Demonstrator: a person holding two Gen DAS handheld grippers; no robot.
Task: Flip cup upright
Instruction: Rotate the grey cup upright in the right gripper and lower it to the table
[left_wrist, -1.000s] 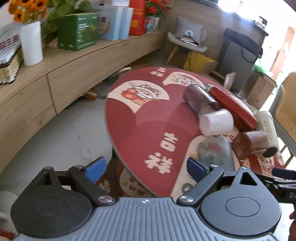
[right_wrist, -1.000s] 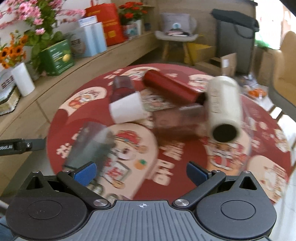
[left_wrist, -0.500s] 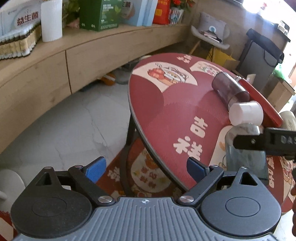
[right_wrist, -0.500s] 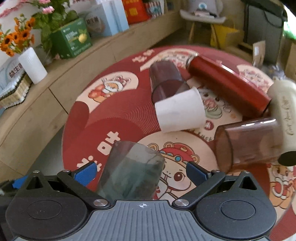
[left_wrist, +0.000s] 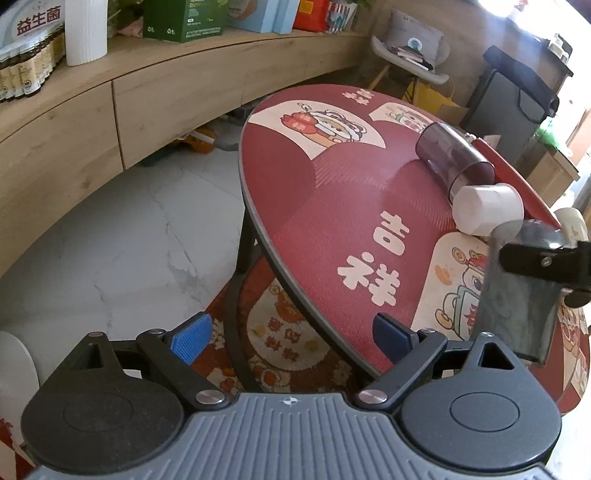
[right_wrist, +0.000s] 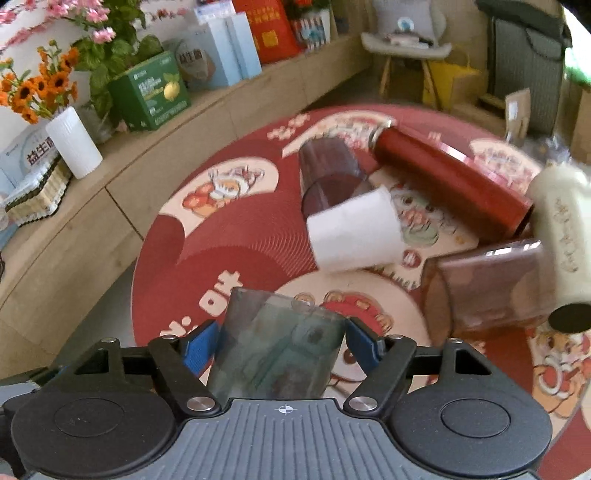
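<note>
Near the tabletop's (left_wrist: 295, 206) front-left edge, the right tool (right_wrist: 280, 341) is clamped on the smoky cup (right_wrist: 275, 347).
White characters 吉祥 (left_wrist: 380, 258) are printed on the red tabletop beside that edge, and a box (left_wrist: 37, 22) on the wooden shelf (left_wrist: 110, 92) reads 益生菌. Bare red surface lies left of the cup; a white cup (right_wrist: 354, 229), brown cup (right_wrist: 487, 284) and red bottle (right_wrist: 450, 181) lie crowded beyond. Off the edge, over the floor, hangs the left tool (left_wrist: 291, 334), its fingers apart and holding nothing.

Round red table (right_wrist: 229, 236); on it lie white cup (right_wrist: 354, 230), brown tumbler (right_wrist: 487, 284), red flask (right_wrist: 450, 184).
</note>
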